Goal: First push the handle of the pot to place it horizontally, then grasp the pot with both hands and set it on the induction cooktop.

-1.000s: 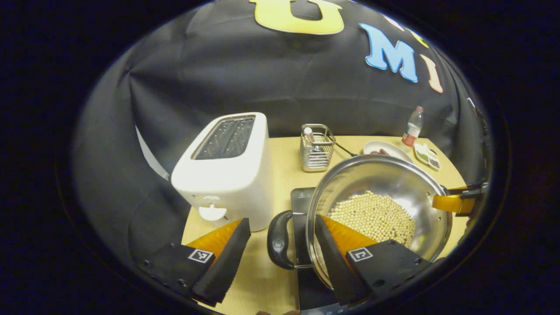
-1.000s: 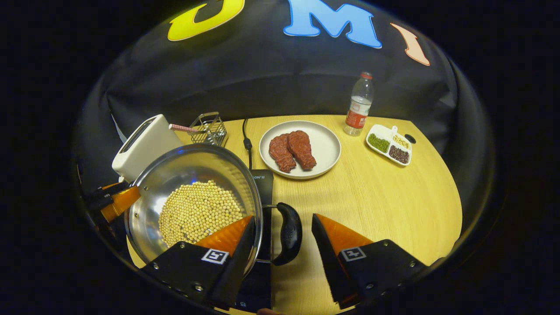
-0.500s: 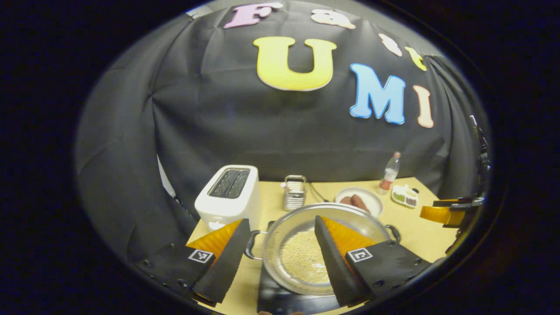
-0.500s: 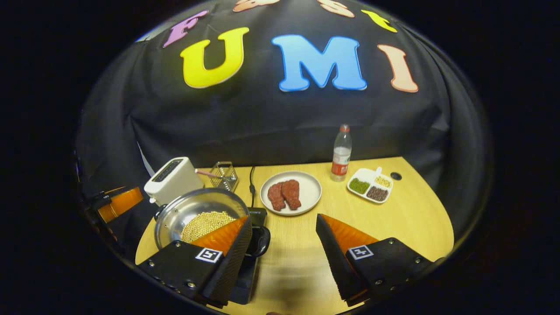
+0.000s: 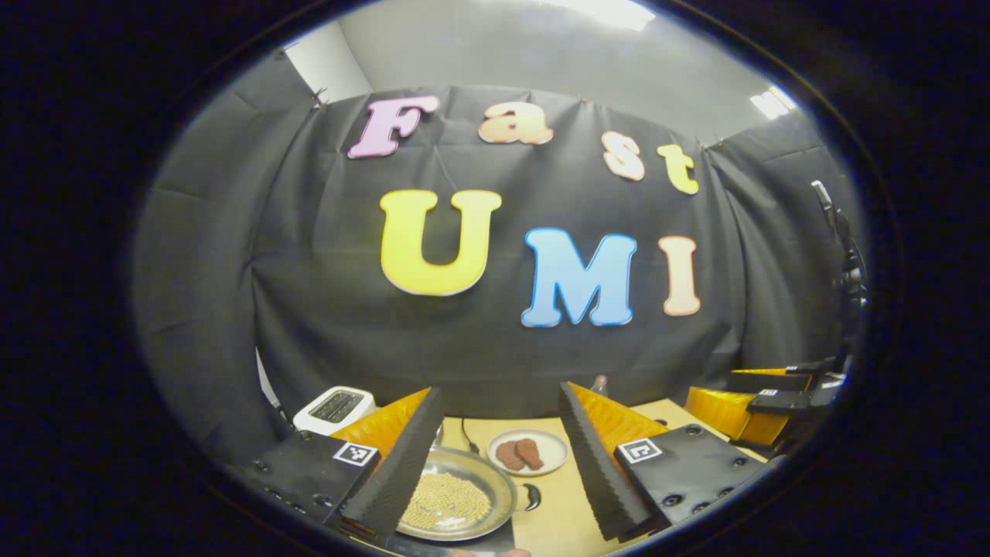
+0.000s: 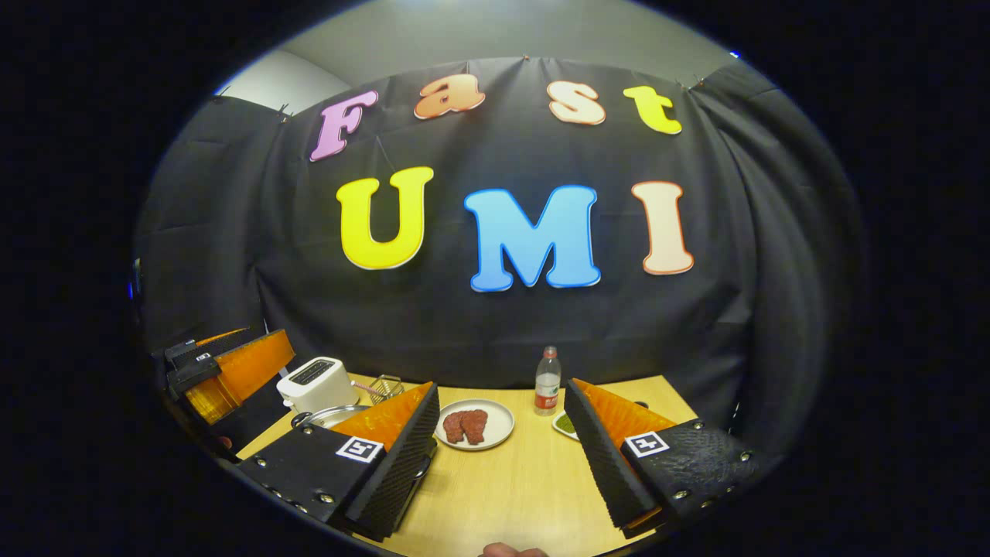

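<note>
At far left a toaster (image 5: pixel 334 405) is noted. The pot (image 5: pixel 456 505), filled with beans, is seen on the dark induction cooktop (image 5: pixel 503 538), one handle (image 5: pixel 530 497) at its right. The left gripper (image 5: pixel 495 456) is held high with fingers spread, empty; the right gripper (image 6: pixel 503 452) likewise. A plate (image 6: pixel 495 427) lies beyond. Should the pot sit off-centre, sliding could follow.

Pot (image 5: pixel 456 499) partly behind gripper finger (image 5: pixel 394 472)
</note>
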{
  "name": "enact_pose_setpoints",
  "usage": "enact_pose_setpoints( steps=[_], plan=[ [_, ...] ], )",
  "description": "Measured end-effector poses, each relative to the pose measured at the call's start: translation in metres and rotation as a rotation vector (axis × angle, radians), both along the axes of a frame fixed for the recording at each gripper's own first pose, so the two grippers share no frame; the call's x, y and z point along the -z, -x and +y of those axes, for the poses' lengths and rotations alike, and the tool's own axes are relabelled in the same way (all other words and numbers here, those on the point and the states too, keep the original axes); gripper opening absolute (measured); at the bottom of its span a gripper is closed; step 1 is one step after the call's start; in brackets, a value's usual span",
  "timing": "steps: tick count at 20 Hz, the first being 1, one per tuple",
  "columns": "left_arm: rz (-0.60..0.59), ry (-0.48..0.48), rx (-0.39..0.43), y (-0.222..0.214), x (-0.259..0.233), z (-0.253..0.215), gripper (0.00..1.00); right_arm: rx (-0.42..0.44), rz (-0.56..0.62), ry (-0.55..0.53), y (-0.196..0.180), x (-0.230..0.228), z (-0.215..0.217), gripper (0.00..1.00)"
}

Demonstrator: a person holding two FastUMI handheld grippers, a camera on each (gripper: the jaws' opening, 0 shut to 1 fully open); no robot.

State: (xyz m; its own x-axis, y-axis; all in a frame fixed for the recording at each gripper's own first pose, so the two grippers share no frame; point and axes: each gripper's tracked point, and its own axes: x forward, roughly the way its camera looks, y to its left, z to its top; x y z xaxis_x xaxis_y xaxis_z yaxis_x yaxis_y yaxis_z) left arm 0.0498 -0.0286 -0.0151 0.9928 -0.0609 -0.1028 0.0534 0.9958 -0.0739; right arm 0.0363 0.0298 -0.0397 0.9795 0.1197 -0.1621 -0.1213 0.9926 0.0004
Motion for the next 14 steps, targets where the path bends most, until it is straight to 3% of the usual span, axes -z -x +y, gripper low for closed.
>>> enact_pose_setpoints(
  steps=[3,9,14],
  plan=[
    [-0.046,-0.006,-0.020,0.017,-0.027,-0.026,0.98,-0.007,-0.044,-0.014,0.006,-0.019,-0.021,0.98],
    [-0.038,-0.062,-0.080,0.036,-0.020,-0.048,0.95,-0.044,-0.054,-0.054,0.016,-0.032,-0.042,0.98],
    [-0.051,-0.053,-0.091,0.049,-0.024,-0.050,0.97,-0.051,-0.043,-0.062,0.023,-0.029,-0.046,0.98]
  ],
)
